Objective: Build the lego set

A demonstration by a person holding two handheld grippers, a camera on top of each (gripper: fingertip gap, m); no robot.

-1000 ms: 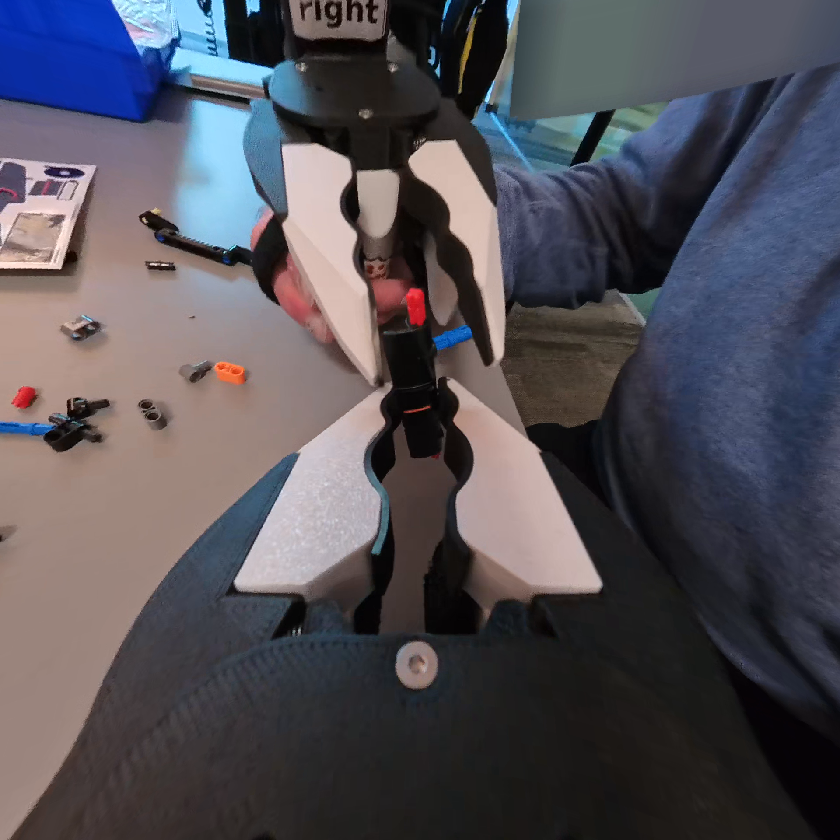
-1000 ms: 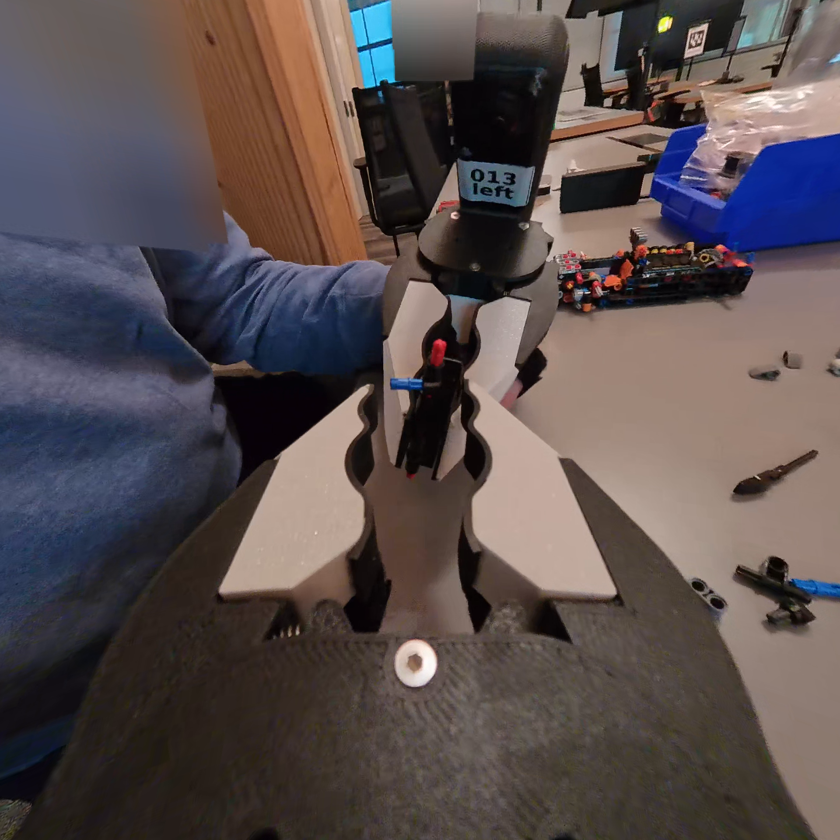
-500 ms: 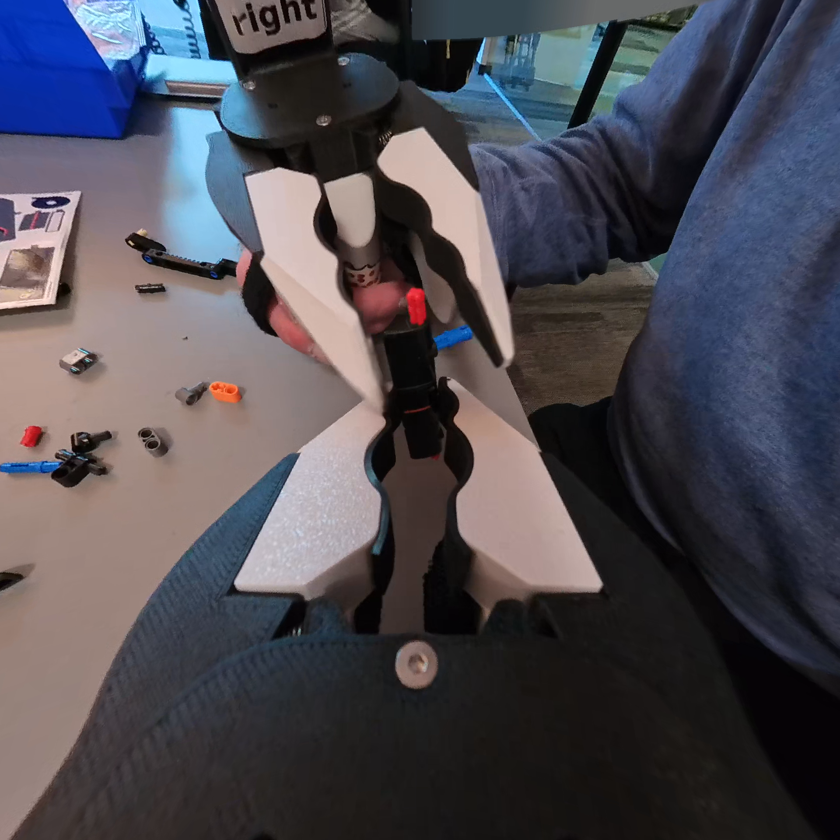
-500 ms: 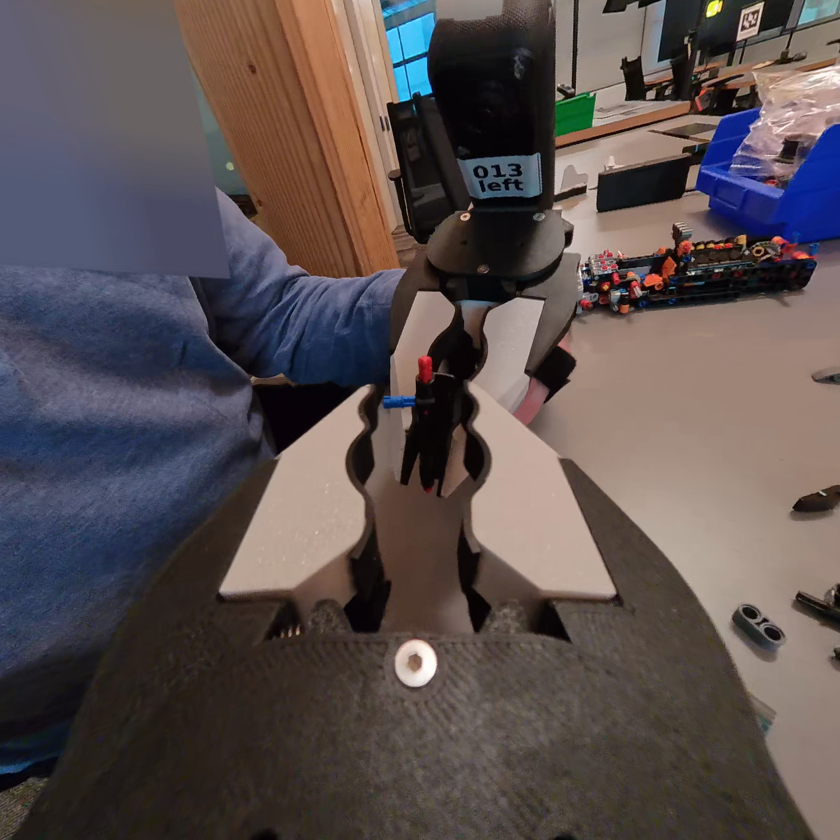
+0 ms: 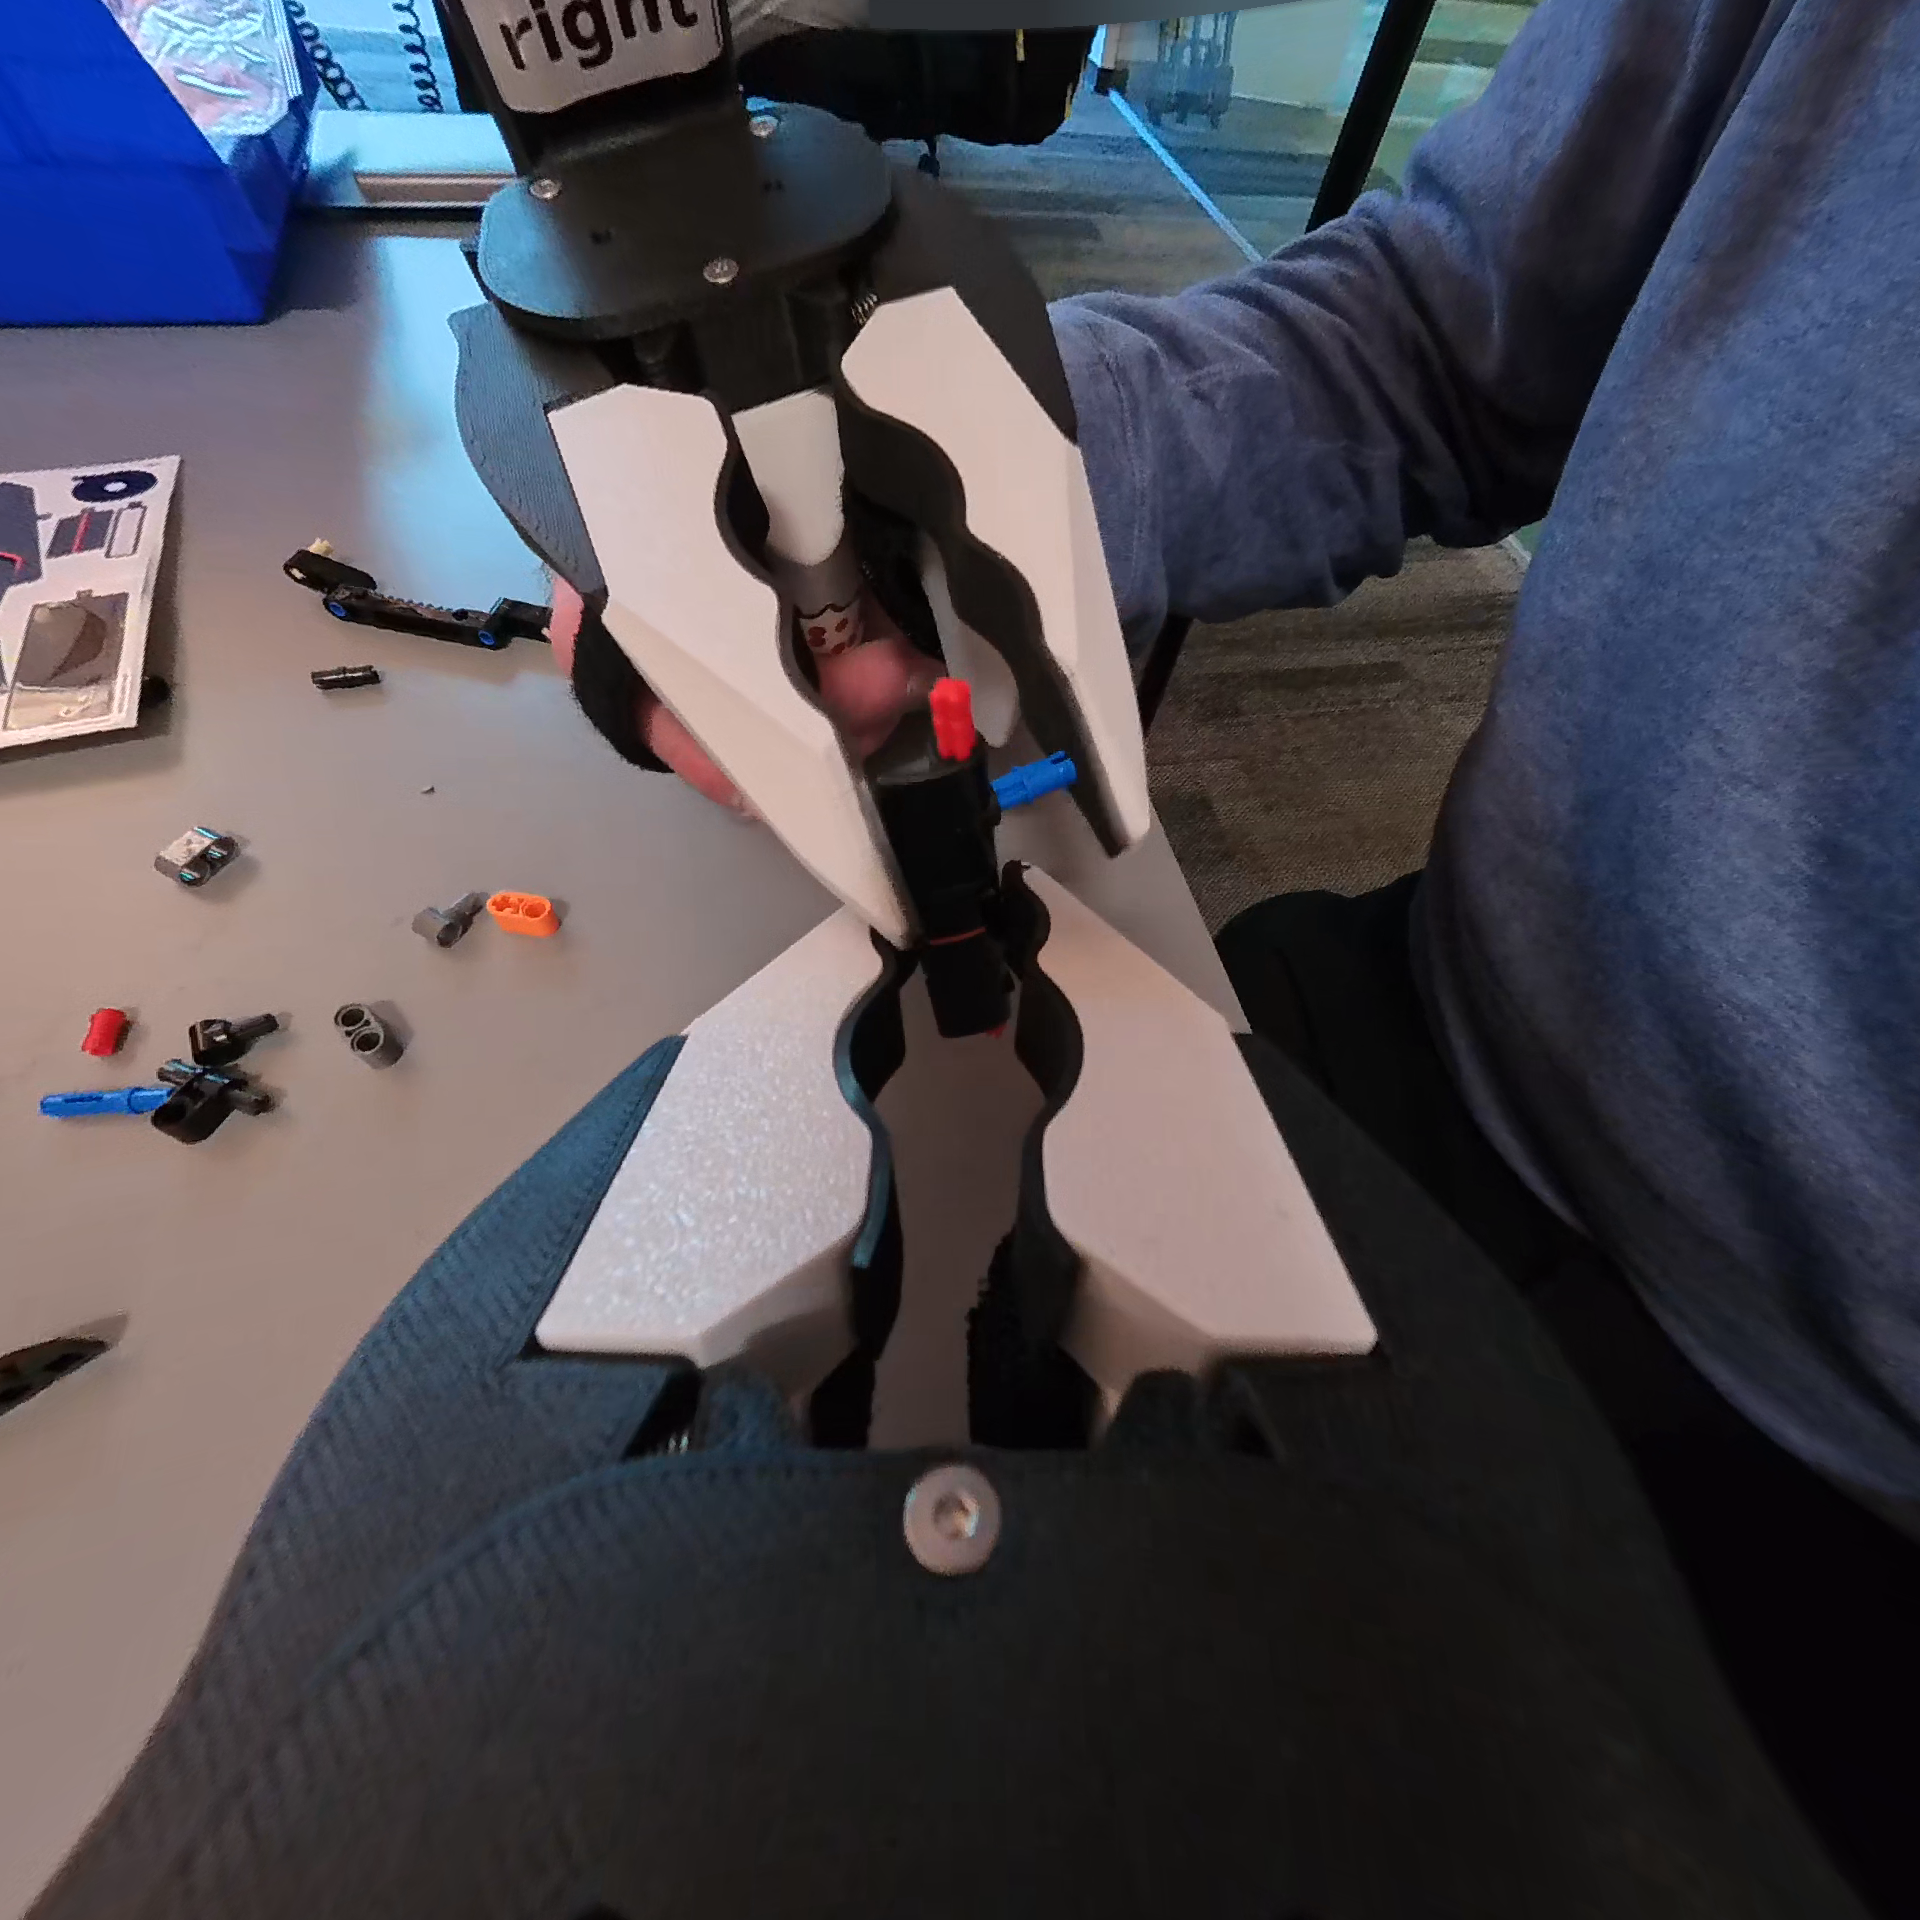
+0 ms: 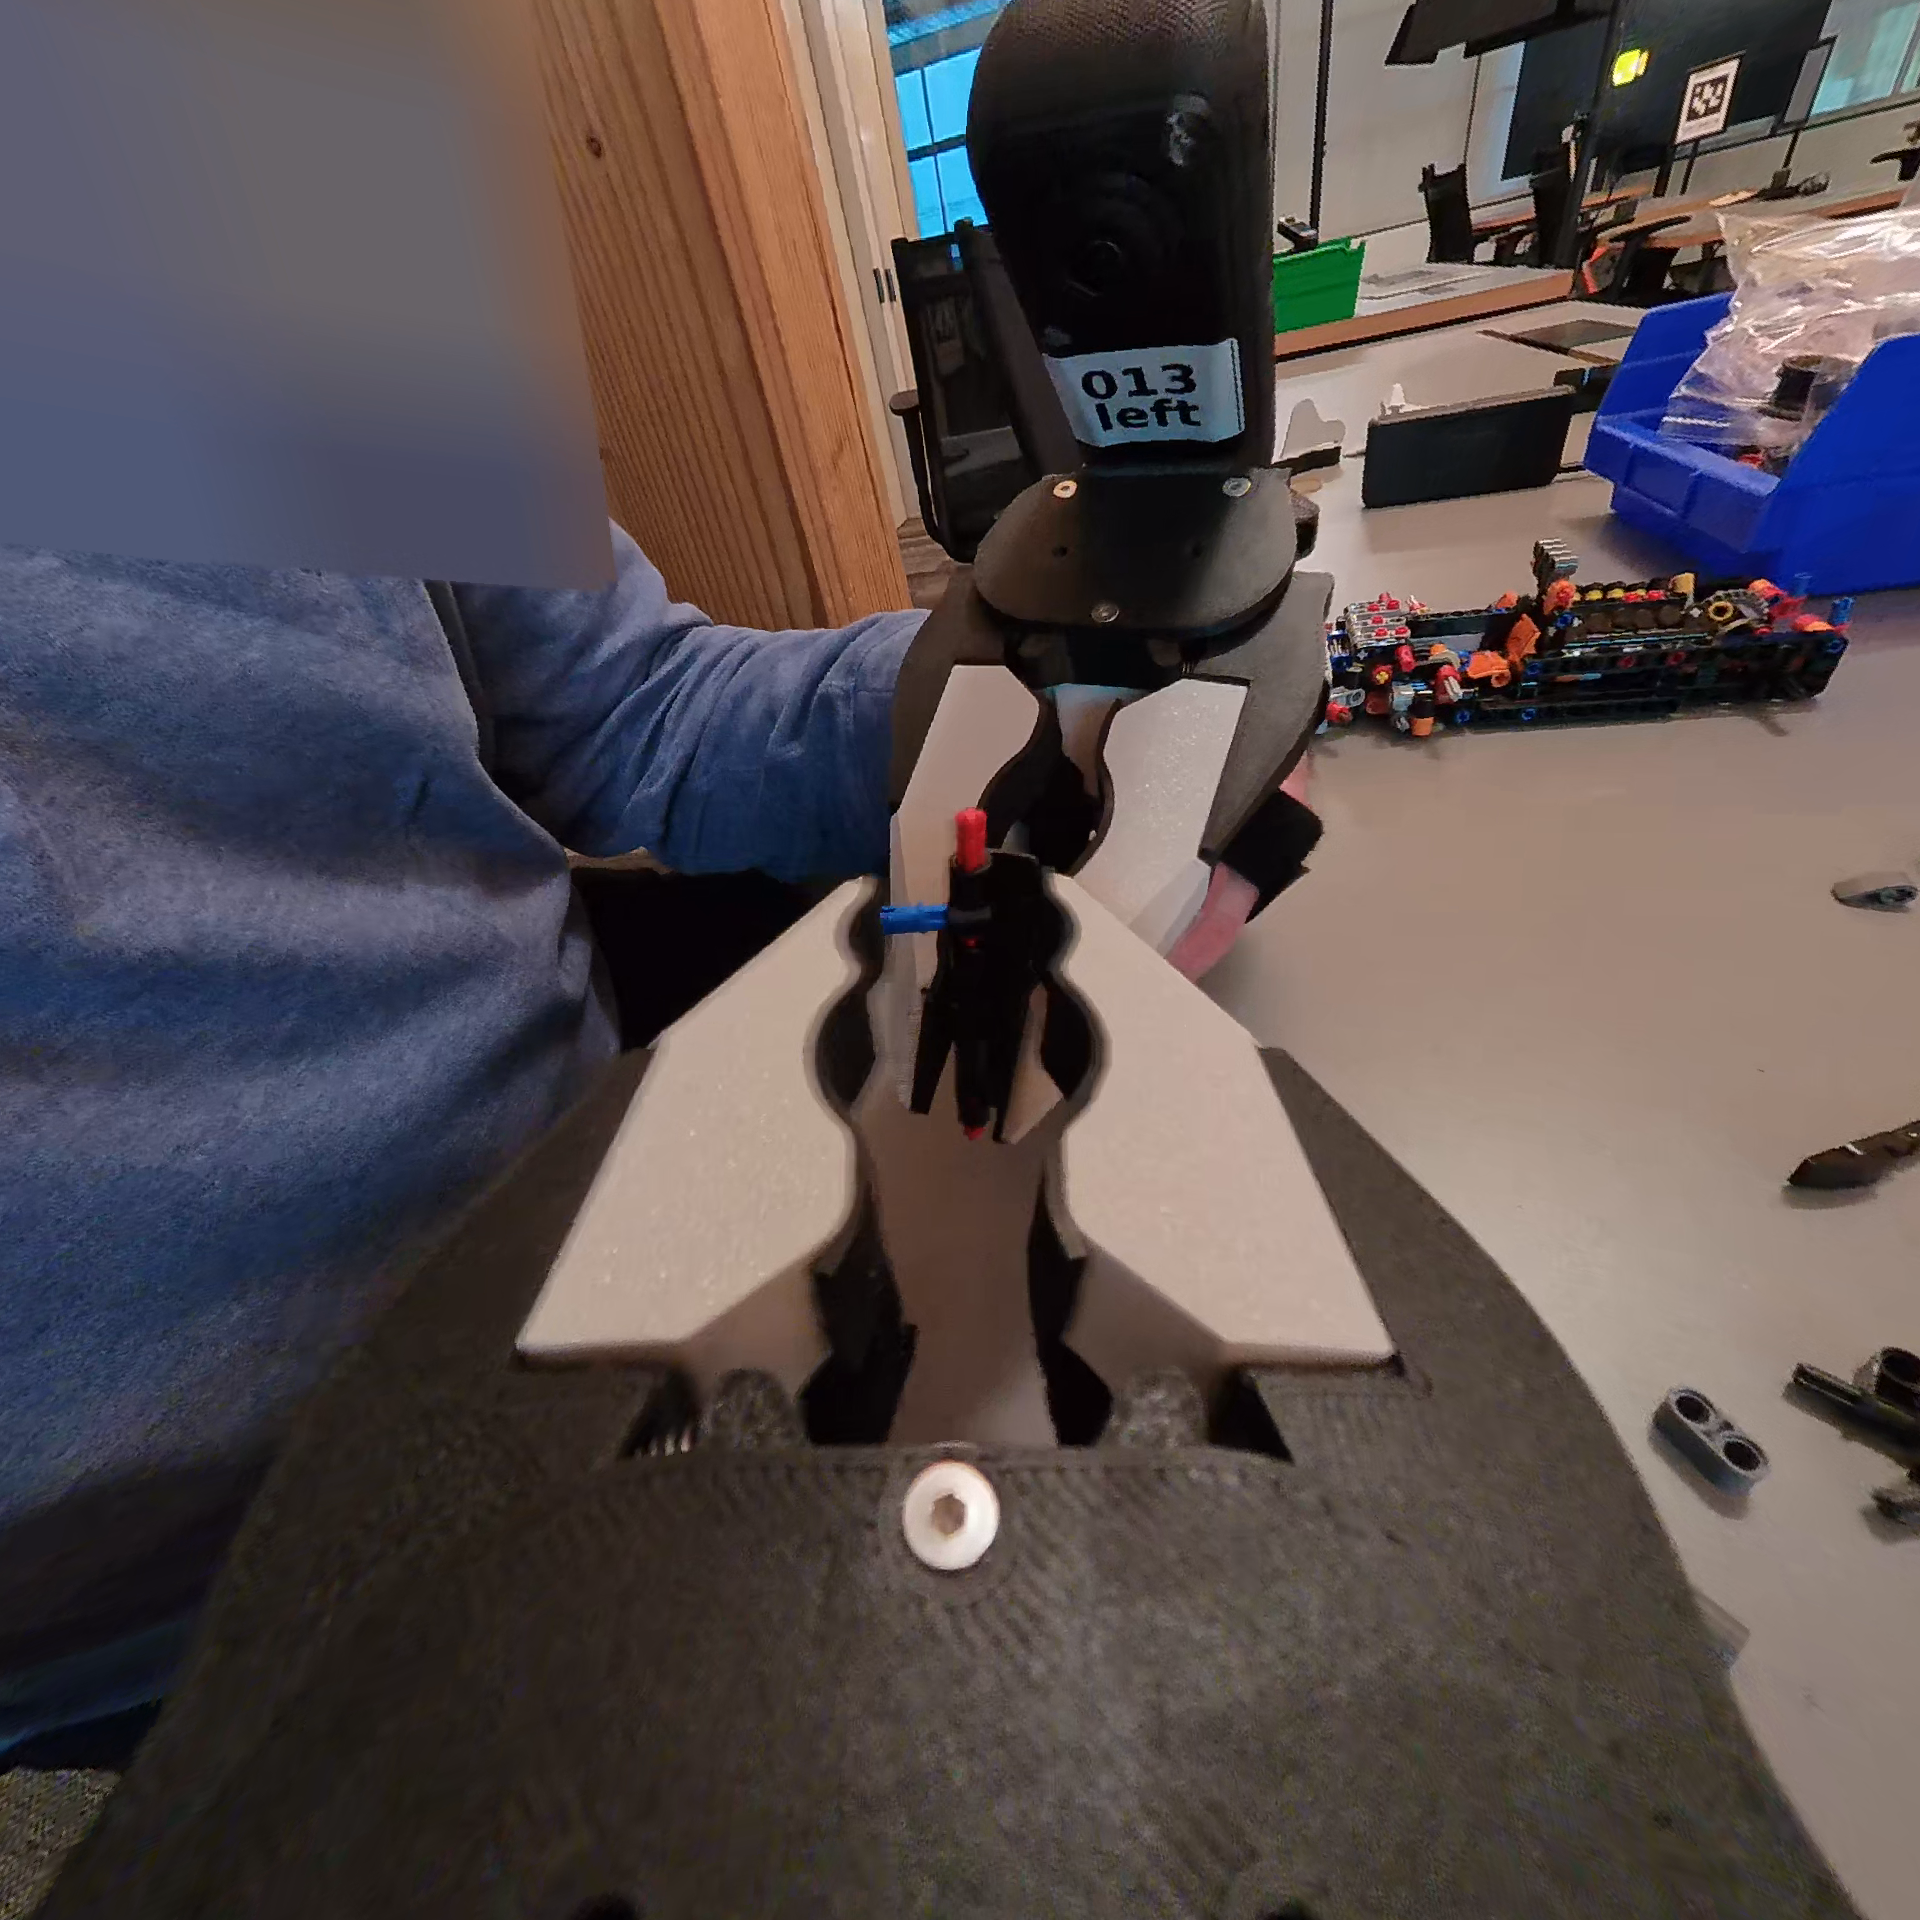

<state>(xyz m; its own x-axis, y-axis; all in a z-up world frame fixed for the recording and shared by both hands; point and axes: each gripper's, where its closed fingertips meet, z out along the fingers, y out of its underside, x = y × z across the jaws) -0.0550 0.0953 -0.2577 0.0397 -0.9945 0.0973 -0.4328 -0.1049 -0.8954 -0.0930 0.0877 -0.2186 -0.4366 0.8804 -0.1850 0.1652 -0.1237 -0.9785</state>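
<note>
In the left wrist view, our left tool (image 5: 961, 935) is clamped on the lower end of a small black lego sub-assembly (image 5: 951, 883), held in the air off the near edge of the worktop (image 5: 312, 1299). A red pin (image 5: 950, 715) stands out of its top and a blue pin (image 5: 1031, 779) juts from its side. The right tool (image 5: 997, 862) meets it from the far side; one finger lies against the sub-assembly and the other stands off it, so we cannot tell whether it grips. Loose parts lie on the worktop well away from the sub-assembly: an orange connector (image 5: 525, 914), a red bush (image 5: 104, 1032) and a booklet (image 5: 73, 603).

In the right wrist view, our right tool (image 6: 961, 925) straddles the same sub-assembly (image 6: 977, 997), the red pin (image 6: 969, 840) uppermost, with the left tool (image 6: 1049, 862) beyond it. The long built chassis (image 6: 1579, 655) rests on the worktop far behind the sub-assembly.

We judge this a mid-air joining or regrasping step. Next we need a square, steady squeeze along the sub-assembly's axis without knocking the blue pin (image 6: 914, 916).
</note>
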